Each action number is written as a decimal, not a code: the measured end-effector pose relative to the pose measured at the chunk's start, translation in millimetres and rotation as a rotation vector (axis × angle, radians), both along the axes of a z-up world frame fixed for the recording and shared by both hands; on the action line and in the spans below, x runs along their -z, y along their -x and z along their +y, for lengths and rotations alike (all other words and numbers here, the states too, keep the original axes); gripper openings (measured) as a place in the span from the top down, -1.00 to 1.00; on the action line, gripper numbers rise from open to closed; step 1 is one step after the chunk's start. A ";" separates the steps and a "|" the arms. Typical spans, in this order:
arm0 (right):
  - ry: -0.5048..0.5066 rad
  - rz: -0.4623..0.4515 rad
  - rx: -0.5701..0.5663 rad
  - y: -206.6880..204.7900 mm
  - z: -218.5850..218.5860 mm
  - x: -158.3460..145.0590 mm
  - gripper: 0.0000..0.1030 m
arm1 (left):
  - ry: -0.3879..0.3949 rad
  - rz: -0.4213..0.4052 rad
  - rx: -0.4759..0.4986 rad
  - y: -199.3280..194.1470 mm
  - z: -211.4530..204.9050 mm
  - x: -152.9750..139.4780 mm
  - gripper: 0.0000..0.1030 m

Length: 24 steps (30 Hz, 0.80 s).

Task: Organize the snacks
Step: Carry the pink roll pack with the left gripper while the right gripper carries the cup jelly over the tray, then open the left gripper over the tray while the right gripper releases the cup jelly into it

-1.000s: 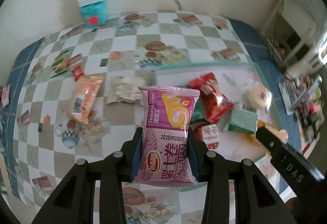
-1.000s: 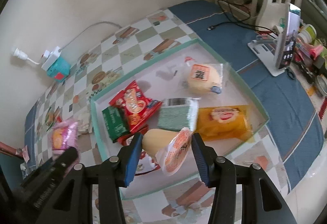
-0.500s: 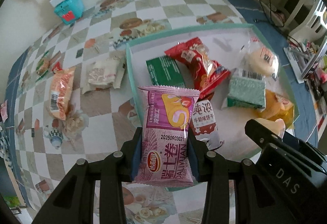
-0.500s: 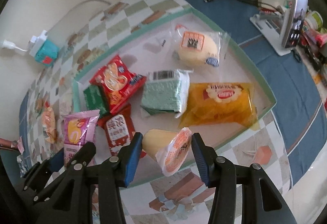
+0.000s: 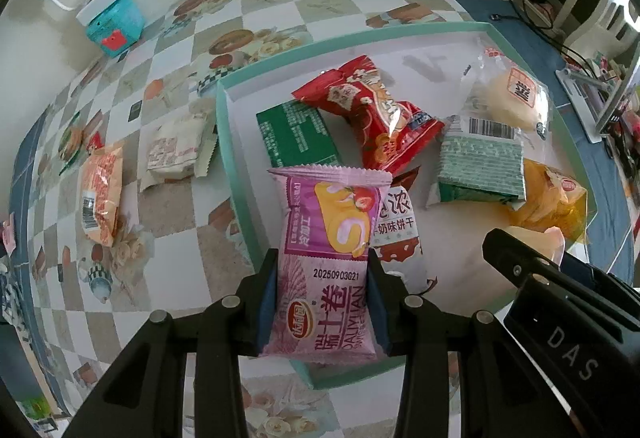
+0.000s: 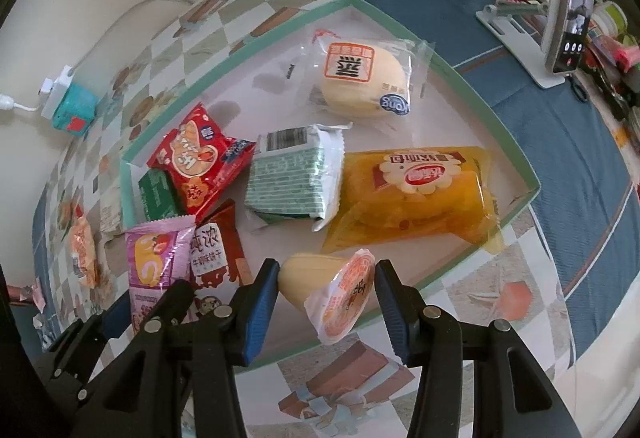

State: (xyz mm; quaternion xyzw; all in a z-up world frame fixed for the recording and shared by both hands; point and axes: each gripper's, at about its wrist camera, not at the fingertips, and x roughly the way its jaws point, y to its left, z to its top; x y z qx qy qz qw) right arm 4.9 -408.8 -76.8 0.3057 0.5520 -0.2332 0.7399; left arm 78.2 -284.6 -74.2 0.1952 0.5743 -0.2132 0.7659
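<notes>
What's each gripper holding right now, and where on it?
Left gripper: pink plastic swiss-roll packet, clamped by its lower sides. Right gripper: yellow jelly cup, across body and lid.

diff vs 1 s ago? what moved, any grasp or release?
Both grippers advanced over the tray. The left gripper carried the pink swiss roll pack from above the table to above the tray's near left corner. The right gripper carried the jelly cup lower over the near edge. Nothing grasped or released. Tray snacks unmoved; orange pack and beige pack unmoved on the table.
</notes>
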 end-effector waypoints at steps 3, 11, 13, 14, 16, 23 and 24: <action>0.002 0.003 0.007 4.1 -2.9 -0.5 -0.03 | 0.006 -0.002 0.010 1.0 -2.9 0.9 0.19; 0.011 -0.005 0.018 6.8 -6.4 -5.6 -0.04 | 0.018 0.002 0.027 1.8 -9.5 3.1 0.19; 0.013 -0.005 0.023 7.3 -7.3 -6.5 -0.04 | 0.027 0.009 0.023 1.0 -9.1 3.2 0.19; 0.015 -0.005 0.025 8.0 -7.7 -7.5 -0.04 | 0.032 0.013 0.020 0.6 -8.6 3.2 0.19; 0.020 -0.010 0.031 8.9 -8.2 -10.2 -0.04 | 0.040 0.020 0.016 -0.1 -8.1 4.0 0.19; 0.027 -0.018 0.037 9.8 -8.8 -14.9 -0.04 | 0.060 0.021 0.018 -0.3 -9.0 6.0 0.17; 0.027 -0.018 0.037 9.8 -9.0 -15.0 -0.04 | 0.062 0.022 0.018 -0.6 -9.1 6.2 0.16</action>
